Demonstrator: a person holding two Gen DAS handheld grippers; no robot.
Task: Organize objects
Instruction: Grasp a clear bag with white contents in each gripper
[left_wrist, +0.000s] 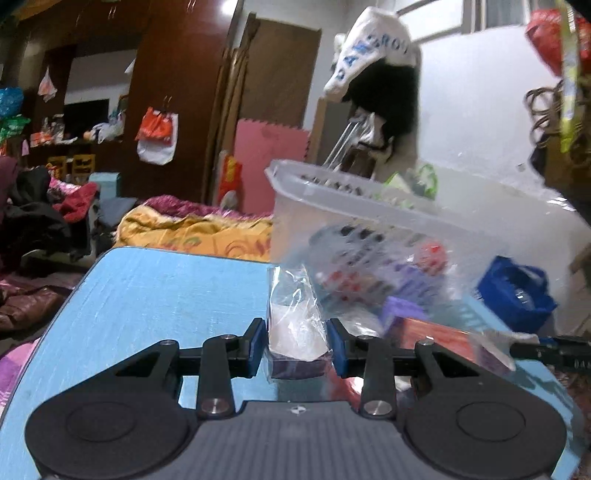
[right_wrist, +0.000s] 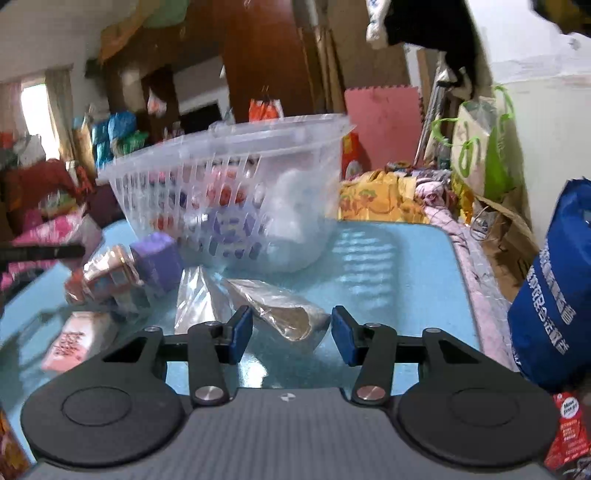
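My left gripper: blue pads clamped on clear plastic packet with white filling and dark purple base, gripped at both sides so it lifts upright. Slotted clear plastic basket sits ahead and right of those fingers on light blue tabletop, partly filled; I judge it the drop target.

My right gripper: fingers apart, brown-grey powder pouch in clear wrap lying between them, right pad not touching. Cannot tell if left pad touches. Purple box lies ahead-left, beside basket.
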